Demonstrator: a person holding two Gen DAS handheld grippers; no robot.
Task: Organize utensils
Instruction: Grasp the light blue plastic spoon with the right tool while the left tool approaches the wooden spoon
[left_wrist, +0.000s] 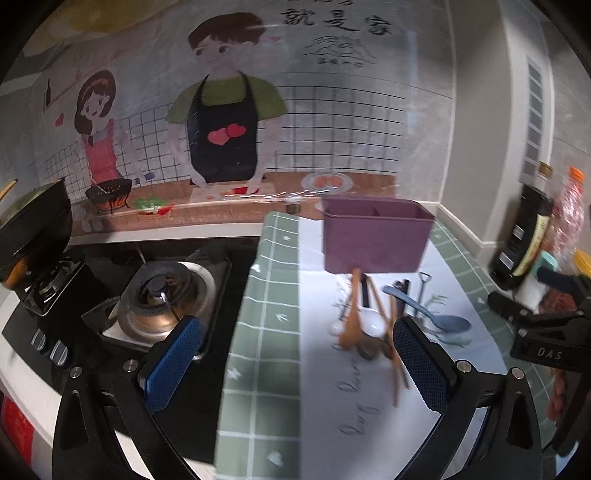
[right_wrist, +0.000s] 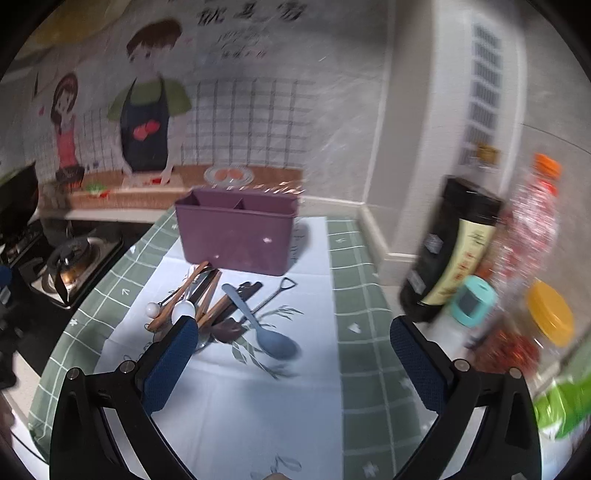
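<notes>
Cartoon cooks are covering the wall behind a counter where a green-checked cloth is lying beside a gas stove. Utensils are lying heaped on the cloth just before a purple caddy. Both the left gripper and right gripper are hovering wide open, holding nothing. Bottles are standing at right.

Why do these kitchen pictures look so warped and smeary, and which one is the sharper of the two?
Both views are fisheye, so the walls bow and the corners go black. The left wrist view is sharper: the purple bin has crisp edges, with glare streaking the wall mural. The right wrist view is motion-blurred, worst on the bottles at right; the blue spoon stays readable.
</notes>
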